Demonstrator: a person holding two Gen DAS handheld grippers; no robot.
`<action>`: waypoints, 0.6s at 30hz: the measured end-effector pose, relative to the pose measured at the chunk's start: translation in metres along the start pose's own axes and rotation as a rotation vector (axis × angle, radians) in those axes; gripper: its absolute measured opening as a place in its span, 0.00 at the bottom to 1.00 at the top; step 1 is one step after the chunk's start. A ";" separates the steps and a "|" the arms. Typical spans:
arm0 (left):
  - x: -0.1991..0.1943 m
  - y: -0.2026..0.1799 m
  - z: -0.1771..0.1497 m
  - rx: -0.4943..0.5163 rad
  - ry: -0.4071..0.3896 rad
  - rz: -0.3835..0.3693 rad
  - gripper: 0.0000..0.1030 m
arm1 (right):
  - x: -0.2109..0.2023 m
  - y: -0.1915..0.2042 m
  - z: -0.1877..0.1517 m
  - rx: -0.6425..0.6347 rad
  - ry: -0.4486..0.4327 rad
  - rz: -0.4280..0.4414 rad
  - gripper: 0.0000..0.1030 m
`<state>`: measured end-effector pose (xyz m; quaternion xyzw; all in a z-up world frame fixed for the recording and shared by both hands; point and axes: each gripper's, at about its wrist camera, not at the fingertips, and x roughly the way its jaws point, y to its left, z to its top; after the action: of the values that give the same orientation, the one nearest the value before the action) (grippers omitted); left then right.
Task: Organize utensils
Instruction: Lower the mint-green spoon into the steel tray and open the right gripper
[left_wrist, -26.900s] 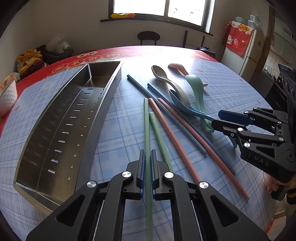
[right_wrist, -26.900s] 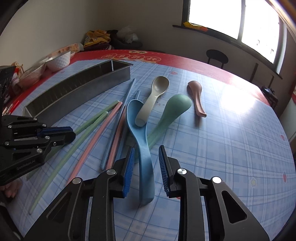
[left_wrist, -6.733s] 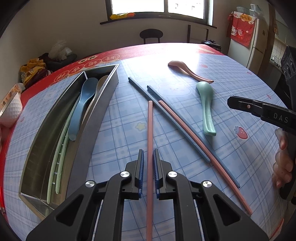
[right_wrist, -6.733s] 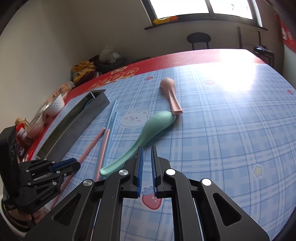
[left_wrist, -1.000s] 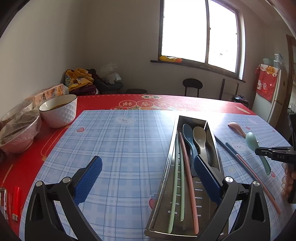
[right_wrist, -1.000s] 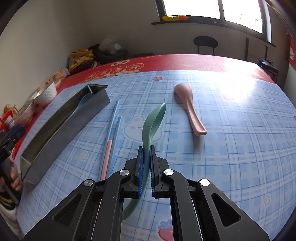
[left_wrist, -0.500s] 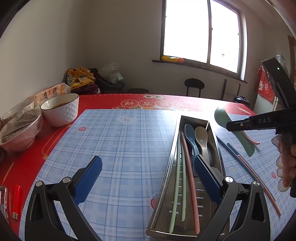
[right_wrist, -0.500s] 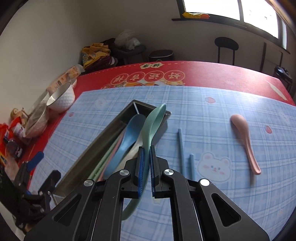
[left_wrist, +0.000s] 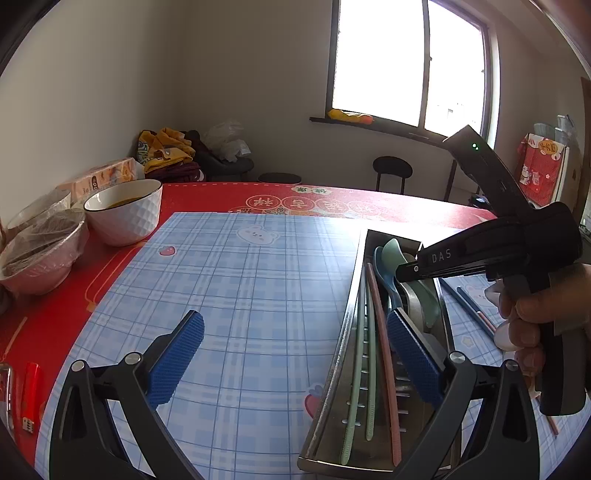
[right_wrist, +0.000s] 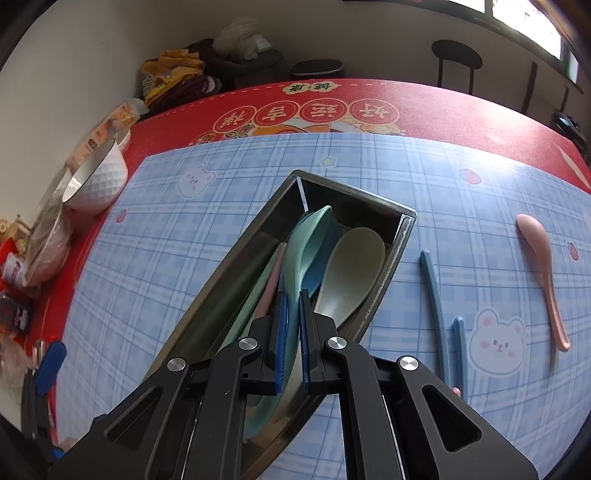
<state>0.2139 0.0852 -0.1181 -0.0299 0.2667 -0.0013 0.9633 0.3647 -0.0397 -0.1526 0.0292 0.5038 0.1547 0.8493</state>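
On the table's far side, pink spoon (right_wrist: 543, 273), right wrist view only

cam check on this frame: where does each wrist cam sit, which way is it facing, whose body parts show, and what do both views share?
Left wrist: on the left gripper, open, facing across the table toward the window; shows the right gripper and the hand holding it.
Right wrist: on the right gripper, angled steeply down at the metal tray, clamping the green spoon.
Shared: tray, green spoon, white bowl, blue chopsticks.
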 end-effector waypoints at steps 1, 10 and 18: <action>0.000 0.000 0.000 0.001 0.000 0.000 0.94 | 0.002 -0.001 0.000 0.005 0.005 0.003 0.06; 0.001 0.000 0.000 0.000 0.005 -0.002 0.94 | -0.011 0.000 0.002 0.015 -0.035 0.069 0.08; 0.001 -0.002 -0.001 0.001 0.008 -0.001 0.94 | -0.055 -0.028 -0.034 -0.135 -0.191 -0.026 0.08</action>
<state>0.2144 0.0834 -0.1197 -0.0296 0.2704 -0.0018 0.9623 0.3172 -0.0862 -0.1288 -0.0202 0.4093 0.1737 0.8955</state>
